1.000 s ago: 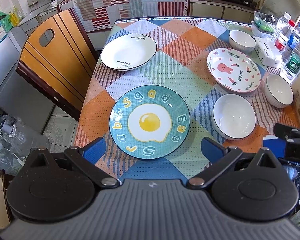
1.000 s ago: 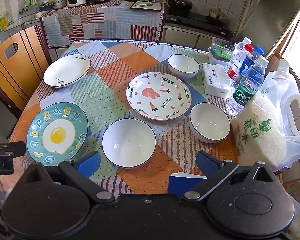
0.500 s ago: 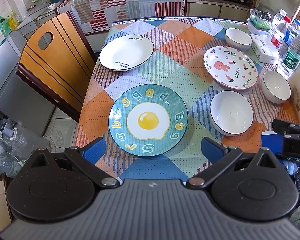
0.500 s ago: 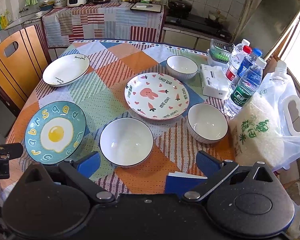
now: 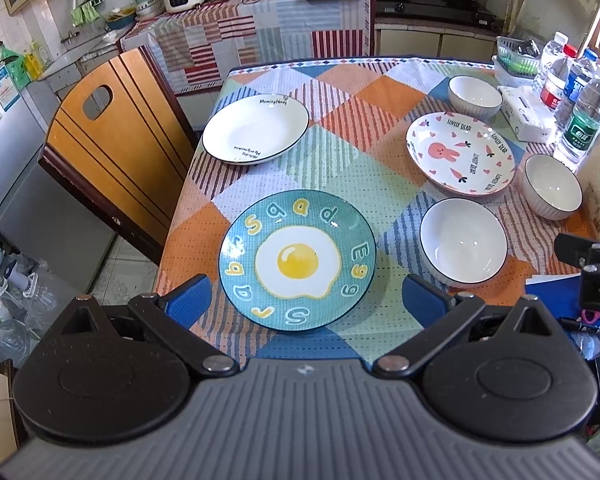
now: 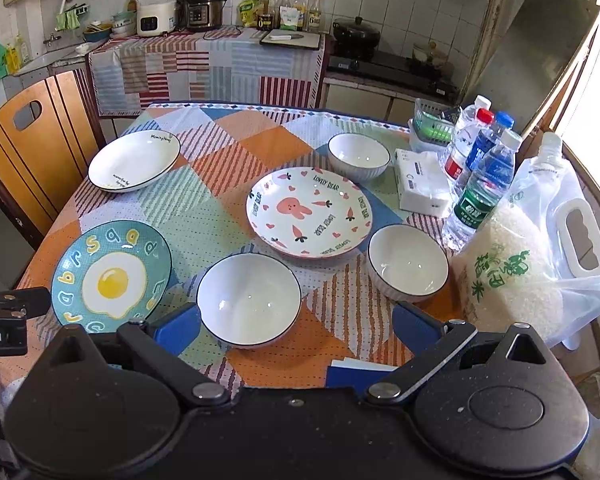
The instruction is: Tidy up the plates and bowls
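Observation:
A teal fried-egg plate (image 5: 298, 266) (image 6: 111, 276) lies near the table's front edge. A white plate (image 5: 256, 133) (image 6: 134, 162) sits at the far left. A pink rabbit plate (image 5: 460, 159) (image 6: 309, 213) sits right of the middle. Three white bowls stand near it: a near one (image 5: 463, 242) (image 6: 249, 300), a right one (image 5: 552, 186) (image 6: 408, 263) and a far one (image 5: 475, 96) (image 6: 359, 156). My left gripper (image 5: 304, 305) is open, hovering above the egg plate's near rim. My right gripper (image 6: 296, 326) is open above the near bowl's front edge. Both are empty.
Water bottles (image 6: 484, 176), a tissue pack (image 6: 420, 186), a green basket (image 6: 434, 124) and a bag of rice (image 6: 512, 276) crowd the table's right side. A wooden chair (image 5: 112, 140) stands at the left. A blue booklet (image 6: 360, 374) lies at the front edge.
Both grippers have drawn back and tilted up a little, so the dishes sit lower and farther in each view. No dish has moved. Both grippers stay open.

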Tool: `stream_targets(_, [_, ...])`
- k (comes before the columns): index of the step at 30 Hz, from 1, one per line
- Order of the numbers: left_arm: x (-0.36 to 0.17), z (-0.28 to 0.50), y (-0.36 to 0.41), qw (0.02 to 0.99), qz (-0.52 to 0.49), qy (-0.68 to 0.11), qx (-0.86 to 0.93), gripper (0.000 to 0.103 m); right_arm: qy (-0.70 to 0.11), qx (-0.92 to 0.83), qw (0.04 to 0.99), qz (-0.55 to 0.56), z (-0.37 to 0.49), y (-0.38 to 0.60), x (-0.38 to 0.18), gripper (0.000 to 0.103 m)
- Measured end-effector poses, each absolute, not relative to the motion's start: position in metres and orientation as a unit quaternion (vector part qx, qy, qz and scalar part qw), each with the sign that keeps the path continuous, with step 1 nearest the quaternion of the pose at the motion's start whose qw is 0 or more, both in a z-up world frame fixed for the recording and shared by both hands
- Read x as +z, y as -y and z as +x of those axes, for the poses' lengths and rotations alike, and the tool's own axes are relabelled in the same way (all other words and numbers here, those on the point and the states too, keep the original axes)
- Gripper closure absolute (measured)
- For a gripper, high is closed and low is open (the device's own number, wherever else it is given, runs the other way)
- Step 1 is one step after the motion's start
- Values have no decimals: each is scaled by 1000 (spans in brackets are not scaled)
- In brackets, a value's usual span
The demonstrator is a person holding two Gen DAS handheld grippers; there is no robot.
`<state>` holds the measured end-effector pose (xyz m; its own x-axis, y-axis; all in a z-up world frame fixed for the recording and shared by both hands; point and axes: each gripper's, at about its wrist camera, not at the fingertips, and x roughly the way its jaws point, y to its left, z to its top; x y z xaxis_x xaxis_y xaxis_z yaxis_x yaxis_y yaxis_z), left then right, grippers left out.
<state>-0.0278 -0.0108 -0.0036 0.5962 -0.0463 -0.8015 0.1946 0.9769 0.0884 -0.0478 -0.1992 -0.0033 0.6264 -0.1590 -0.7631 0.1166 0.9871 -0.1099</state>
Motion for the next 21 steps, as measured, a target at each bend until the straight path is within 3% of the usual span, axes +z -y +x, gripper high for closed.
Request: stream_targets(21, [-6, -27, 7, 888, 78, -445, -79, 0, -414, -62, 908, -27, -49, 198, -6, 0])
